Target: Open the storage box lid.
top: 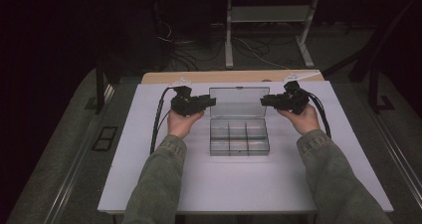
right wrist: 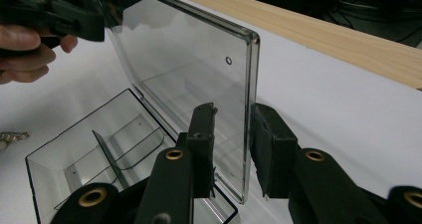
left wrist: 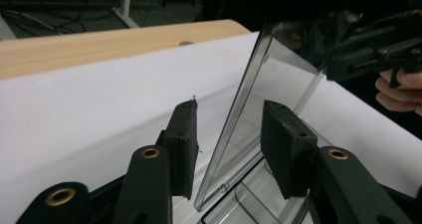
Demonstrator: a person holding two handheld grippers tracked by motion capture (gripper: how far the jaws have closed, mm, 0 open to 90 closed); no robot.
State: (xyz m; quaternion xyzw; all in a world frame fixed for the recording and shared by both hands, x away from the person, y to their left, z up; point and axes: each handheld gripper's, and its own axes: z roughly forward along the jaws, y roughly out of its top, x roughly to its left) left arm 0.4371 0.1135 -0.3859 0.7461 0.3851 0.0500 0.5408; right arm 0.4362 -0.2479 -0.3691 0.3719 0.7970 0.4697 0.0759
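Clear box (top: 239, 136) near the worktop's (top: 149, 184) far edge, lid (top: 239, 102) upright. Left hand-held gripper (left wrist: 226, 134) spread around the lid's edge, untouching. Right hand-held gripper (right wrist: 233, 134) likewise spread, lid edge between.

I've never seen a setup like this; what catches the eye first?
A clear box sits mid-table with its lid standing upright. A hand-held gripper flanks the lid on each side: the left and the right, each with the lid's edge between its jaws, neither clearly pinching it.
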